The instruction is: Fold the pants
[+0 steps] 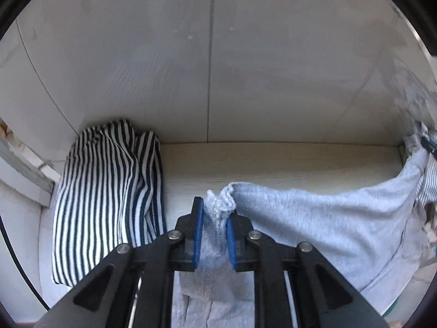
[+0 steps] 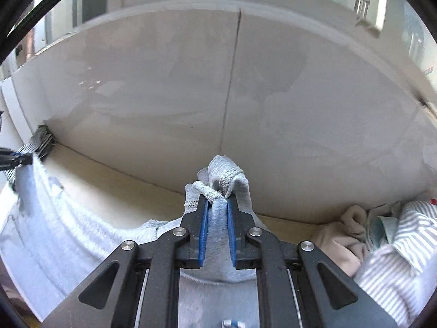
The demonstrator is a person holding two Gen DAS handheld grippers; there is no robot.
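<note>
Light grey pants [image 1: 314, 218] hang stretched between my two grippers above a pale wooden tabletop [image 1: 273, 164]. My left gripper [image 1: 215, 210] is shut on a bunched hem of the pants, its blue pads pressing the cloth. In the right wrist view my right gripper [image 2: 218, 205] is shut on another bunched hem of the grey pants [image 2: 54, 235]. At the far left of that view the left gripper [image 2: 16, 160] shows with cloth in it. The right gripper [image 1: 427, 142] appears blurred at the far right of the left wrist view.
A folded navy-and-white striped garment [image 1: 109, 191] lies on the table's left. A white wall panel [image 2: 191, 95] rises just behind the table. A pile of clothes lies at the right, with a beige piece [image 2: 344, 237] and a grey-striped piece [image 2: 396, 259].
</note>
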